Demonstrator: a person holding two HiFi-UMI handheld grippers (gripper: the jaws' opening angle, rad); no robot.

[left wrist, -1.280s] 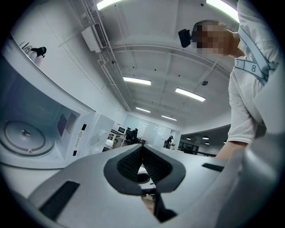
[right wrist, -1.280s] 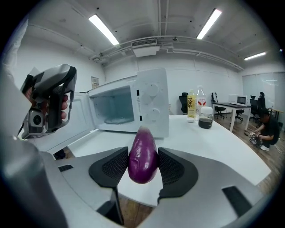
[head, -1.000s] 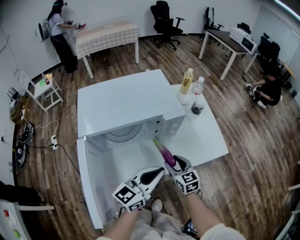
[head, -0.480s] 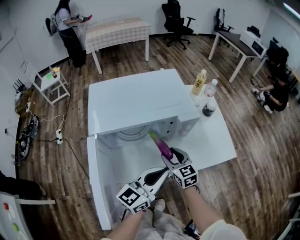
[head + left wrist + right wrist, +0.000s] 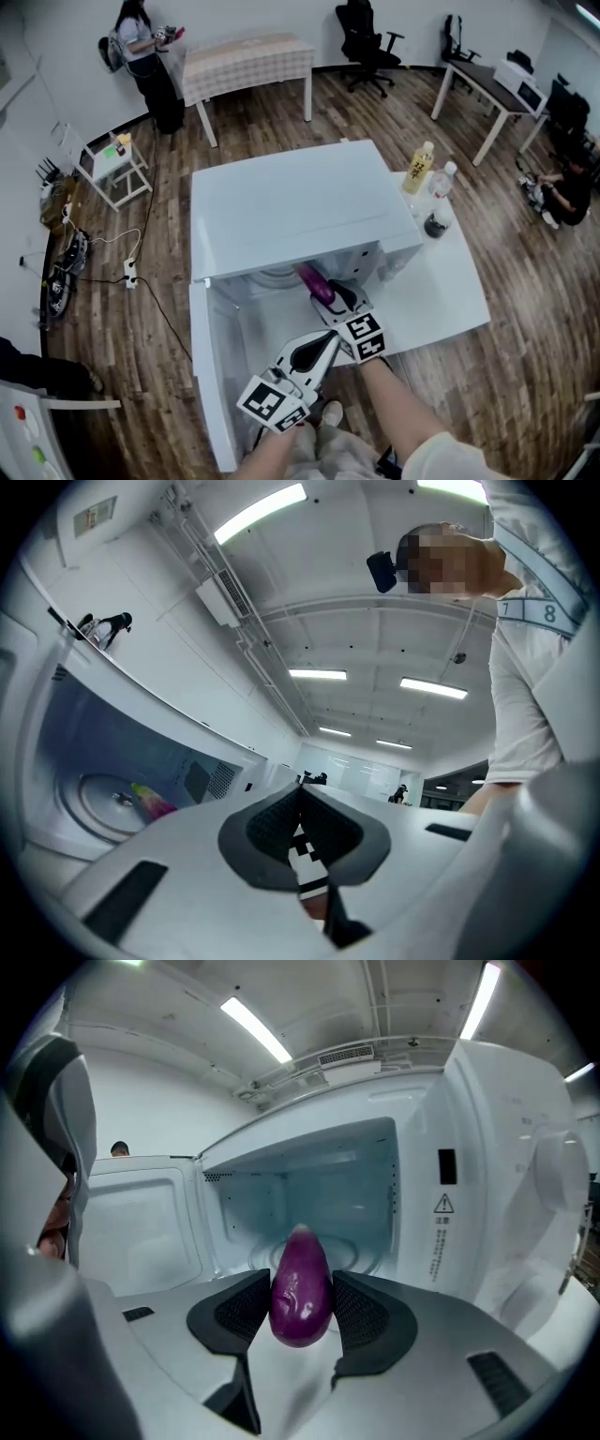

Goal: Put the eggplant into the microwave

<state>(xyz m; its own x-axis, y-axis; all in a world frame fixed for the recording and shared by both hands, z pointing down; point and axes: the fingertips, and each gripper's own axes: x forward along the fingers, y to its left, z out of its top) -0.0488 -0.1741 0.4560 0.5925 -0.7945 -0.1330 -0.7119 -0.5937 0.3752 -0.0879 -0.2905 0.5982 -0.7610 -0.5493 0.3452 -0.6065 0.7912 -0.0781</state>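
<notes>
The white microwave (image 5: 300, 211) stands with its door (image 5: 211, 375) swung open to the left. My right gripper (image 5: 328, 292) is shut on the purple eggplant (image 5: 312, 279), whose far end reaches under the microwave's front edge. In the right gripper view the eggplant (image 5: 301, 1288) sits squeezed between both pads (image 5: 246, 1309) and points at the turntable (image 5: 356, 1252) inside the cavity. My left gripper (image 5: 329, 340) hovers just behind and to the left of the right one, shut with nothing in it. In the left gripper view the pads (image 5: 281, 819) meet at their tips, and the eggplant (image 5: 154, 802) shows inside the cavity.
A white table (image 5: 441, 281) carries the microwave, a yellow bottle (image 5: 417, 167), a clear bottle (image 5: 441, 183) and a dark cup (image 5: 434, 225) at its right. A person (image 5: 141, 47) stands by a cloth-covered table (image 5: 248, 61) at the back; another person (image 5: 567, 183) sits at the far right.
My right gripper has carried the eggplant forward, from over the open door up to the mouth of the cavity. The left gripper has followed a little way forward.
</notes>
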